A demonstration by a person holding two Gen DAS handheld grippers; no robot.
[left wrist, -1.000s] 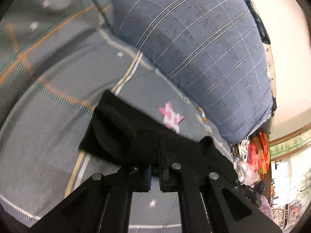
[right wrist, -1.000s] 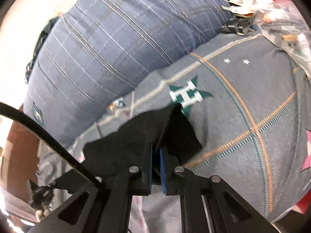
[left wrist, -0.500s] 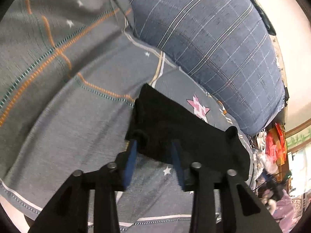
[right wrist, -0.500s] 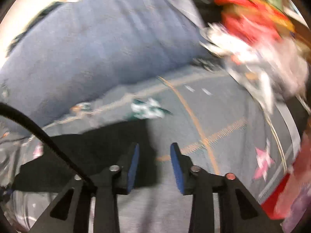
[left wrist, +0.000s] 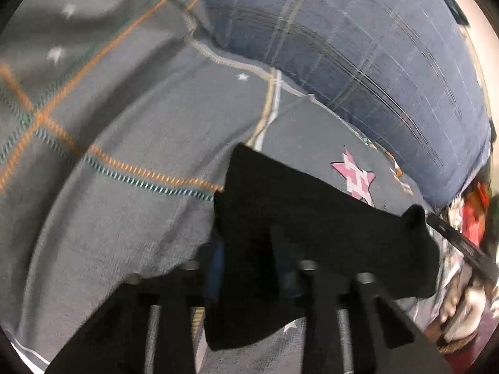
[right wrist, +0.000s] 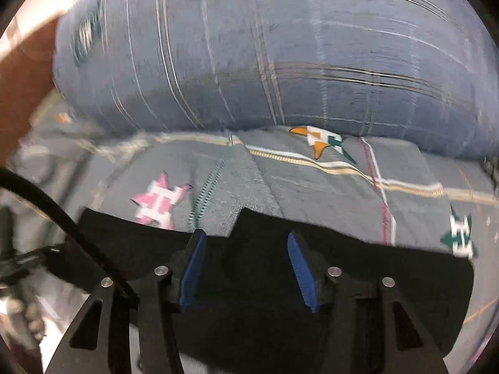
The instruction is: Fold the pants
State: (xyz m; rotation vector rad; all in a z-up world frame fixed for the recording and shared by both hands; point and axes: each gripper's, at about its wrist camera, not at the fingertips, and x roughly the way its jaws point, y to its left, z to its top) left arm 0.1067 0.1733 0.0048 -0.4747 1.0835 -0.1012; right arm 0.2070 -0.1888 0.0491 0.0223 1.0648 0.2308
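Where the pants lie: black pants [right wrist: 374, 280] spread flat across the lower part of the right wrist view, on a grey bedsheet [left wrist: 124, 233]; in the left wrist view they fill the lower middle, one corner reaching up toward the centre
Left gripper: left gripper [left wrist: 249, 243] at the bottom centre of its view, badly blurred; its jaws have just been closing, with a fold of the pants between them; the pads appear to press on that fold, and loose cloth hangs down in front of the gripper's frame
Right gripper: right gripper [right wrist: 246, 240] at the bottom centre of its view; its jaws have just been opening and stand well apart, blue pads [right wrist: 193, 268] clear of the cloth, the pants' upper edge showing in the gap between them
Bedsheet detail: orange and teal stitched lines at the left of the left wrist view; pink star patch [left wrist: 358, 177] just above the pants' edge; green star patch [right wrist: 460, 237] touching the pants' edge at the right of the right wrist view
Bedding: blue checked quilt [left wrist: 343, 46] bunched along the top of both views, resting on the sheet
Cable: black cable [right wrist: 62, 212] curving in from the left edge of the right wrist view to the gripper's frame
Far right, left view: red and pale clutter [left wrist: 471, 218], too blurred to name
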